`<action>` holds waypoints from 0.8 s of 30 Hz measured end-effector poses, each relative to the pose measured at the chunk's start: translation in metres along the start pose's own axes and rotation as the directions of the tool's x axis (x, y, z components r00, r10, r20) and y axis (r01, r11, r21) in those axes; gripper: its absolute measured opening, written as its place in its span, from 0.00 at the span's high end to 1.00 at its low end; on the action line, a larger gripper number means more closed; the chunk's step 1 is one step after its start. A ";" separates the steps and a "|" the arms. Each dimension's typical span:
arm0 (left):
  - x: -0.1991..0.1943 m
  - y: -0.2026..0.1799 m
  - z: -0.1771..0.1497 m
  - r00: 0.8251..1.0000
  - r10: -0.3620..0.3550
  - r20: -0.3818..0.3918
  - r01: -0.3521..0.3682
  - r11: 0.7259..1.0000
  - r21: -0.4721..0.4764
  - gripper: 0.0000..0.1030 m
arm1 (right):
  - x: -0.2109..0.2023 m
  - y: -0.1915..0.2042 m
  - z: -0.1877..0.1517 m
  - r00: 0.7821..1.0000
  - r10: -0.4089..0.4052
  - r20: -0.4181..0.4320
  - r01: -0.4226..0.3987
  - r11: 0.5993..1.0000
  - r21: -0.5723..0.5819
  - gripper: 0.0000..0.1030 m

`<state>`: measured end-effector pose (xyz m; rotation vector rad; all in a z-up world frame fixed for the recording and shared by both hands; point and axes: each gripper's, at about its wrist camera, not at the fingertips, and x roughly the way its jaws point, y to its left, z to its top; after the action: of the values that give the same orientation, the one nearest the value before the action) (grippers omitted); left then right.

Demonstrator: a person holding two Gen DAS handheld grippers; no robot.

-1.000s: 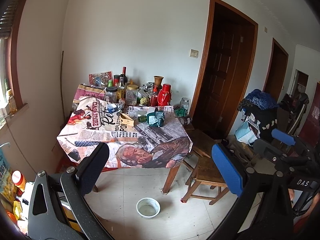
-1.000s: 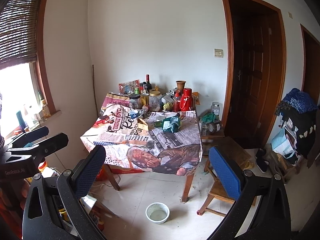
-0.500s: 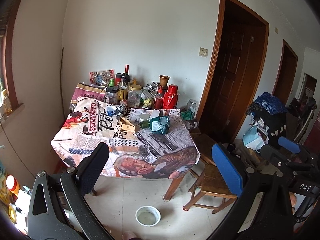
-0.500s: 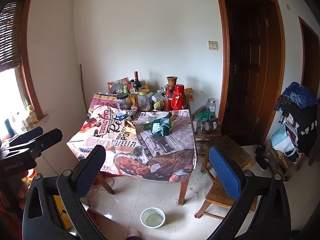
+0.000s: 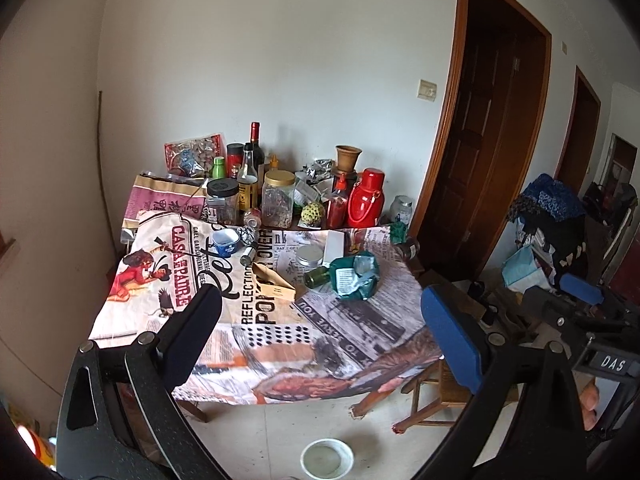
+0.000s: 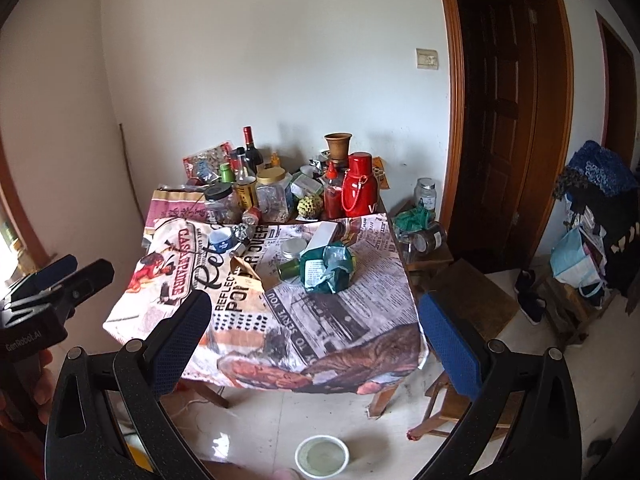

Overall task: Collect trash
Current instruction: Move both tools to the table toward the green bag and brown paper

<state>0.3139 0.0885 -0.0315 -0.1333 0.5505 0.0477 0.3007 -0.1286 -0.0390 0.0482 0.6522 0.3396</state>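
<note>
A table [image 5: 280,340] with a printed newspaper-style cloth stands ahead; it also shows in the right wrist view [image 6: 340,320]. On it lie a crumpled green wrapper [image 5: 356,276] [image 6: 328,268], a green bottle [image 5: 318,278] on its side, a torn brown paper piece [image 5: 274,280] [image 6: 246,270], a white box [image 5: 334,245] and a small tin [image 5: 309,256]. My left gripper [image 5: 320,332] is open and empty, short of the table's near edge. My right gripper [image 6: 316,328] is open and empty too, also in front of the table.
Bottles, jars and a red thermos [image 5: 365,198] crowd the table's far side by the wall. A white bowl [image 5: 327,458] sits on the floor. A wooden stool [image 5: 444,396] stands at the right, with dark doors [image 5: 480,152] and a cluttered rack [image 5: 548,232] beyond.
Both grippers have moved forward toward the table, which now looks larger and nearer. Both stay open and empty.
</note>
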 end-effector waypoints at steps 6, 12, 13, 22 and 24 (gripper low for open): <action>0.072 0.034 0.008 0.994 0.033 -0.109 -0.032 0.999 0.010 0.02 | 0.057 0.010 0.012 0.996 -0.014 -0.089 0.019 0.998 0.057 0.00; 0.138 0.057 0.004 0.974 0.052 -0.221 -0.059 0.998 -0.025 0.02 | 0.118 -0.002 0.018 0.981 -0.031 -0.189 0.048 0.995 0.083 0.00; 0.147 0.059 0.004 0.970 0.058 -0.235 -0.066 0.997 -0.029 0.02 | 0.128 -0.004 0.020 0.978 -0.029 -0.205 0.049 0.995 0.090 0.00; 0.234 0.068 0.005 0.929 0.105 -0.354 -0.168 0.974 -0.150 0.02 | 0.223 -0.053 0.033 0.938 0.046 -0.343 0.007 0.988 0.153 0.00; 0.257 0.068 0.003 0.908 0.127 -0.398 -0.213 0.960 -0.179 0.02 | 0.247 -0.067 0.034 0.923 0.060 -0.381 0.001 0.987 0.159 0.00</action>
<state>0.5288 0.1583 -0.1714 -0.3143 0.9501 0.2590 0.5240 -0.1092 -0.1663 0.1445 1.0699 0.3292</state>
